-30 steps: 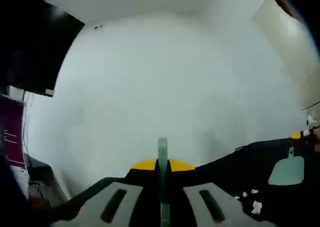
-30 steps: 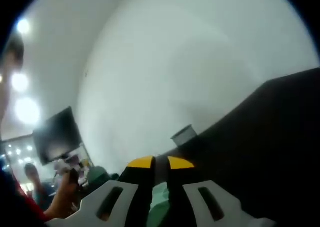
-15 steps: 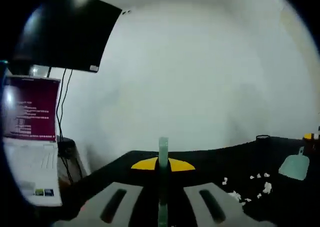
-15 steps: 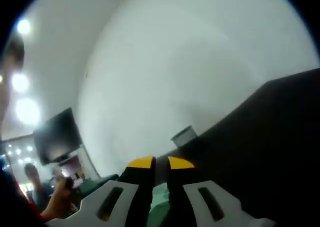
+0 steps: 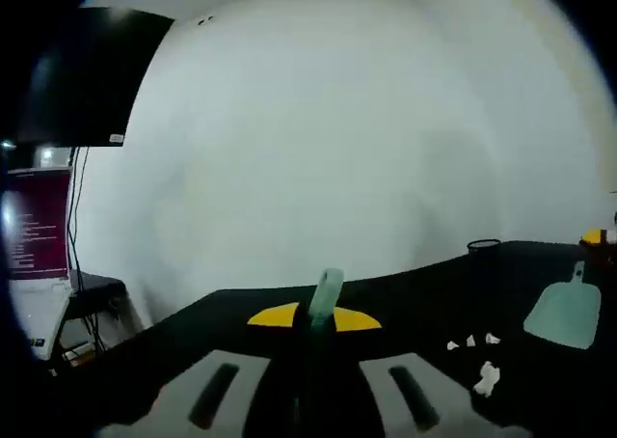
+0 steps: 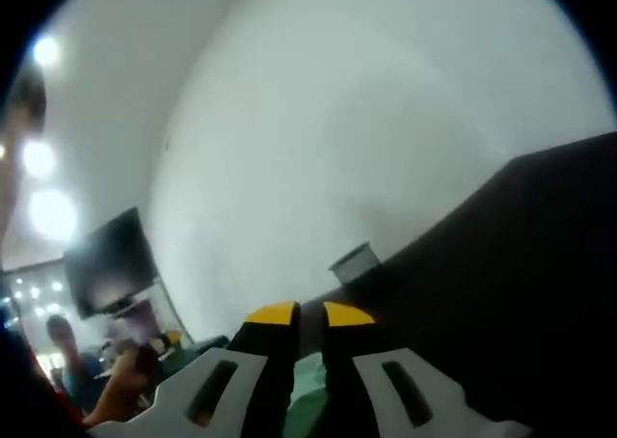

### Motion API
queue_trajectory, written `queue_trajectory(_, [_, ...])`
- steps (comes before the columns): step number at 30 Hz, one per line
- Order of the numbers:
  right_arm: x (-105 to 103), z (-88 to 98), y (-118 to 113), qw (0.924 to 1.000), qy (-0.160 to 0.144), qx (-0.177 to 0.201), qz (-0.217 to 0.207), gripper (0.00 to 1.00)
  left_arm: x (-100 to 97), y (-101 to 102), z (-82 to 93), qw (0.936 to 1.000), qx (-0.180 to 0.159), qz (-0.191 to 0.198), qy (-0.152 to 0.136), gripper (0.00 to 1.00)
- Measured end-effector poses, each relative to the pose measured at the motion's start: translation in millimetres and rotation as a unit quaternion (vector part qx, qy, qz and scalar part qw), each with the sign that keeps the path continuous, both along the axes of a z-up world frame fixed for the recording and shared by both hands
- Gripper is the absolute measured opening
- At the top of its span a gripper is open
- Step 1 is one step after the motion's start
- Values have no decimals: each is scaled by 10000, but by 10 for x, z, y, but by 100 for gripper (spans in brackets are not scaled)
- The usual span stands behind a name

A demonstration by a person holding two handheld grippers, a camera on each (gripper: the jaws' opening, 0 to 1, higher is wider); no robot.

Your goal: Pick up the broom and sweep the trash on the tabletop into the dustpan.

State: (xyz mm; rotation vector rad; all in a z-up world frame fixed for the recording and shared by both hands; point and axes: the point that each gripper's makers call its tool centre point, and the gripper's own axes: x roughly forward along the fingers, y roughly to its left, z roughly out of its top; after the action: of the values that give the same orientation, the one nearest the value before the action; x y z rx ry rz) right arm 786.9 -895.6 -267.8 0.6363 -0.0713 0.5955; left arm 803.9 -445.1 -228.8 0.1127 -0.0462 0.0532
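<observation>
Your left gripper (image 5: 313, 314) rises from the bottom centre of the left gripper view, its yellow-tipped jaws drawn in tight on a slim pale-green handle (image 5: 325, 293) that stands up between them and leans slightly to the right; this looks to be the broom's handle, though its bristles are out of sight. Beyond the jaws the black tabletop (image 5: 415, 298) runs across the lower half of the frame under a broad white wall (image 5: 337, 139). At the lower right of that frame a few white scraps of trash (image 5: 485, 375) lie scattered on the dark surface, and just beyond them, near the right edge, the pale-green dustpan (image 5: 566, 311) lies flat with its short handle pointing up the frame. A small dark cup (image 5: 482, 247) stands at the table's far edge, and a black monitor (image 5: 82, 81) hangs at the upper left above a lit laptop screen (image 5: 37, 235). In the right gripper view, your right gripper (image 6: 299, 314) shows its jaws nearly together at the bottom centre, with something pale green (image 6: 307, 385) lodged low between them; you cannot tell from here what it is. The tabletop (image 6: 521, 264) slopes across the right of that frame, a grey cup (image 6: 355, 261) sits at its edge, and a person (image 6: 67, 361) appears at the lower left.
</observation>
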Motion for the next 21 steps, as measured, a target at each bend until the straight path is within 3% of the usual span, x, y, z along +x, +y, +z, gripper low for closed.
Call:
queue_trajectory(7, [-2, 13, 3, 10000, -25, 41, 6, 12, 133, -419, 118, 9996, 95, -277, -48, 7])
queue_trajectory(12, [-2, 15, -1, 10000, -32, 55, 11, 11, 129, -636, 262, 9980, -43, -593, -234, 5])
queue_trajectory(15, [-3, 18, -8, 10000, -37, 73, 10, 11, 72, -717, 428, 9934, -454, -936, -475, 4])
queue_trajectory(16, [-4, 19, -11, 10000, -37, 85, 8, 11, 37, -730, 519, 9905, -594, -1085, -607, 4])
queue_trajectory(18, [-5, 19, -12, 10000, -40, 87, 7, 11, -21, -618, 590, 9936, -289, -913, -593, 4])
queue_trajectory(21, [-13, 23, -3, 10000, -49, 76, 11, 11, -121, -464, 730, 9931, -332, -836, -751, 4])
